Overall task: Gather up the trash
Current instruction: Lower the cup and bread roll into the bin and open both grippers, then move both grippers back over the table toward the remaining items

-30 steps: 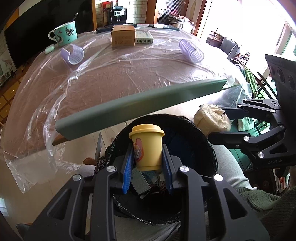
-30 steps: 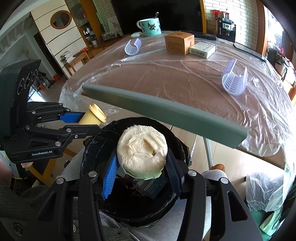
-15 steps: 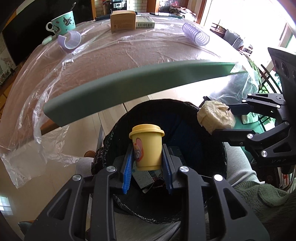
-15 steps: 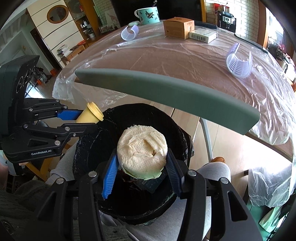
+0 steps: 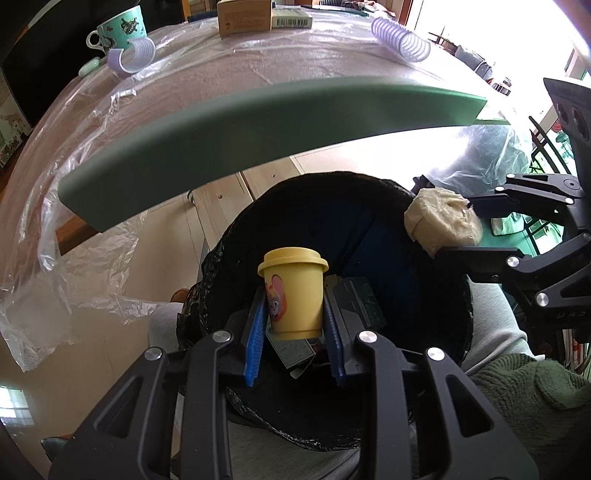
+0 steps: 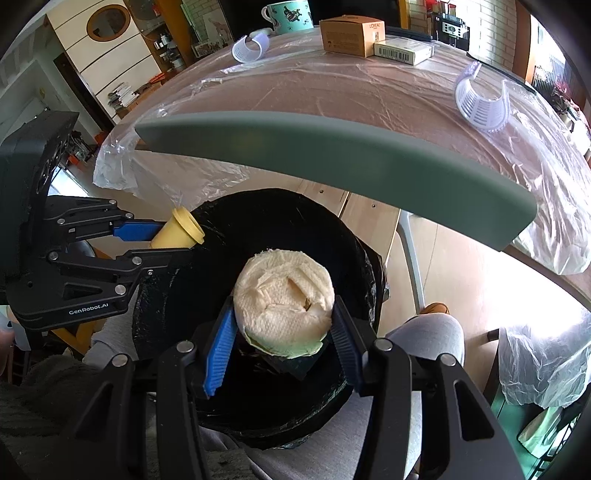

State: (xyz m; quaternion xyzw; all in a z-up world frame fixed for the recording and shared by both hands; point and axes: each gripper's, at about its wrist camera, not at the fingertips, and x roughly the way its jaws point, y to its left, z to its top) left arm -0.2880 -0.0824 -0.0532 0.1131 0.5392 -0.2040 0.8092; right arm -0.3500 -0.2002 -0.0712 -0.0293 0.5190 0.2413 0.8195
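Observation:
My left gripper (image 5: pixel 294 321) is shut on a small yellow lidded cup (image 5: pixel 293 293) with a cartoon print, held upright over the mouth of a black-lined trash bin (image 5: pixel 454 332). My right gripper (image 6: pixel 284 336) is shut on a crumpled cream paper wad (image 6: pixel 284 299), also over the bin (image 6: pixel 166 295). In the left wrist view the paper wad (image 5: pixel 441 225) hangs at the bin's right rim. The right wrist view shows the yellow cup (image 6: pixel 177 234) at the left rim. Cards and wrappers (image 5: pixel 360 301) lie inside the bin.
The bin rests between a seated person's grey-clad legs (image 6: pixel 428 332). A green table edge (image 5: pixel 258 125) juts over it. On the plastic-covered table (image 6: pixel 332 88) stand a teal mug (image 5: pixel 118 27), a brown box (image 6: pixel 351 35), a white box (image 6: pixel 402 50) and two lilac mesh sleeves (image 6: pixel 480 103).
Both grippers have sunk toward the bin with their loads. The table edge has risen in both views and the bin fills more of the picture.

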